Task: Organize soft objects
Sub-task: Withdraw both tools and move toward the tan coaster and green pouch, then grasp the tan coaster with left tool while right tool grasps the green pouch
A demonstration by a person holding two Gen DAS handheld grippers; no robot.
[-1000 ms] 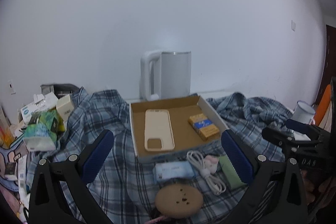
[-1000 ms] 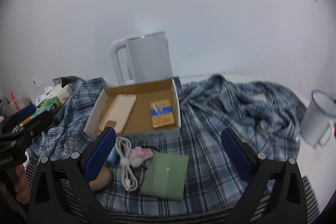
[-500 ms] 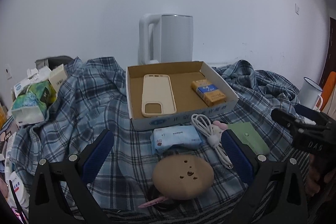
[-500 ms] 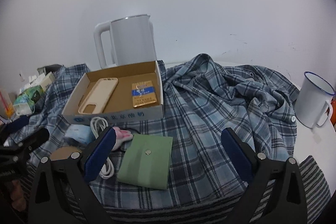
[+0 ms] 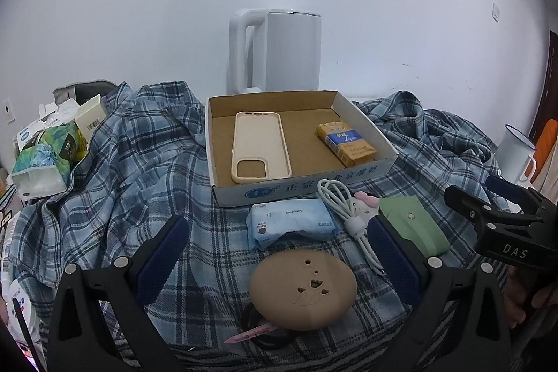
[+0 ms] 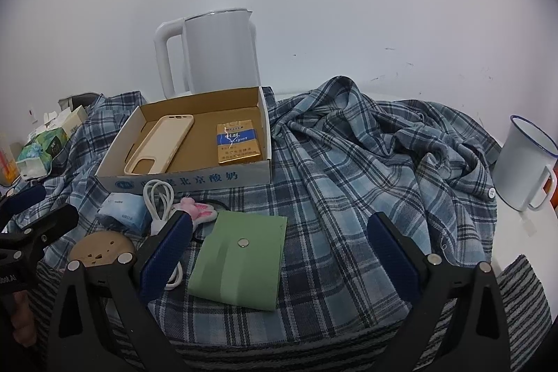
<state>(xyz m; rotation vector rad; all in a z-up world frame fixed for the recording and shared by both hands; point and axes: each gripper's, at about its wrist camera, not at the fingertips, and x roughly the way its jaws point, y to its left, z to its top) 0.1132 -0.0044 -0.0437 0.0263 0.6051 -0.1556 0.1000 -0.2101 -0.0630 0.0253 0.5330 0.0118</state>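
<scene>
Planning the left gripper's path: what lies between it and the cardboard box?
In the left wrist view, between the left gripper and the cardboard box lie a tan round pad and a blue tissue pack on the plaid shirt.

You are looking at these items standing apart from the sorting: a white electric kettle standing against the wall, just behind the open box; a white enamel mug with a blue rim sitting at the far right, beside the rumpled cloth; a heap of cartons and packets lying at the far left; a wall outlet showing low on the left wall.
</scene>
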